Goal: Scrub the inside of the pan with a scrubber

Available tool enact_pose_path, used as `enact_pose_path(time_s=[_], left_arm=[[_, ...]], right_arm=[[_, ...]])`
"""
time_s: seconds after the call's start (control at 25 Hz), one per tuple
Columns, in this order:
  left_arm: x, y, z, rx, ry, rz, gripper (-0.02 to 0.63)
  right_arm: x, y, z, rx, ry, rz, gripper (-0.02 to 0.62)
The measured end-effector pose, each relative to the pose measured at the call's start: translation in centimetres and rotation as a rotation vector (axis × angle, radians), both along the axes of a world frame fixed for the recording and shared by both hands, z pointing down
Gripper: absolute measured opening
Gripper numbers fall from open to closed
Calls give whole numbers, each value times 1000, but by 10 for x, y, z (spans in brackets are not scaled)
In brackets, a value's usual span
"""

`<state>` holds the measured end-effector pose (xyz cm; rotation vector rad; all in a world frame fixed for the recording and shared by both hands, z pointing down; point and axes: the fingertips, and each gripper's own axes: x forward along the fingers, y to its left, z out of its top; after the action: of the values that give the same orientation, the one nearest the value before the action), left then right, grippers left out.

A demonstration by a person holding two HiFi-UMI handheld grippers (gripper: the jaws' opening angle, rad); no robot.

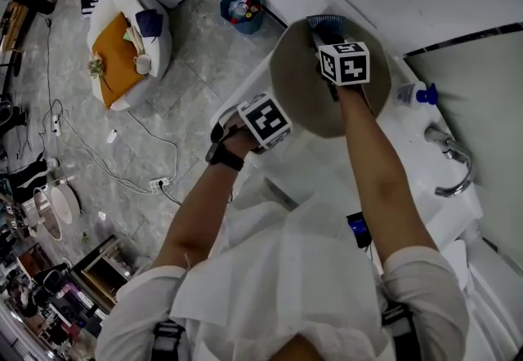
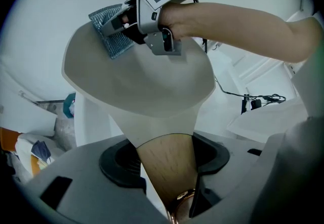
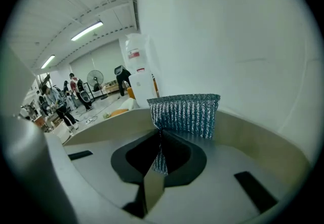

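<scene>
The beige round pan [image 1: 315,86] is held up, tilted, over the white counter. Its wooden handle [image 2: 169,187] runs between the jaws of my left gripper [image 2: 167,159], which is shut on it. My right gripper [image 3: 161,152] reaches into the pan from above and is shut on a blue woven scrubber [image 3: 185,114]. The scrubber [image 2: 114,33] lies against the pan's inner wall [image 3: 253,142] near the far rim. In the head view the right gripper's marker cube [image 1: 343,63] covers its jaws, and the scrubber [image 1: 327,23] shows at the pan's top edge.
A sink faucet [image 1: 453,163] and a blue-capped bottle [image 1: 417,94] stand on the white counter to the right. On the floor to the left are a blue bucket [image 1: 243,10], a white and orange beanbag [image 1: 127,45] and cables. People [image 3: 61,104] stand far off.
</scene>
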<state>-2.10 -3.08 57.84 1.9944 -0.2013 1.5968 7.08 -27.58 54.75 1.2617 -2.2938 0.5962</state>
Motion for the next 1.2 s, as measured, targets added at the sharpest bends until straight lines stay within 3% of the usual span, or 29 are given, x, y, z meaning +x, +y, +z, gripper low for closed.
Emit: enact_pose_path(time_s=[0.36,0.48,0.64,0.68,0.76,0.8,1.0,1.12,1.2], left_arm=[[2,-2,1,8,23,-7,259],[0,-2,1,11,16,-10,259],[0,-4,0,22,13,-15,259],[0,-4,0,26,17,-16,259],[2,-6,-1,33,35,-19,259],[2,-6,-1,32,37,-20,259],[5,-5,1,31,46,-18,259],[5,-5,-1,23,46,-18,259],[11,-7,0,33,78,-22,259]], right_arm=[[-65,36,-7,-60,-111,-221,21],[-75,53,-6,-82,-91,-304,21],[-72,62,-8,-63,-2,-312,23],[-70,64,-9,-59,25,-307,40],[-66,68,-10,-58,71,-301,160],[-63,71,-10,-57,93,-299,189],[-39,66,-3,-30,167,-261,261],[-38,67,18,-94,241,-351,324],[-41,74,28,-109,318,-446,330]])
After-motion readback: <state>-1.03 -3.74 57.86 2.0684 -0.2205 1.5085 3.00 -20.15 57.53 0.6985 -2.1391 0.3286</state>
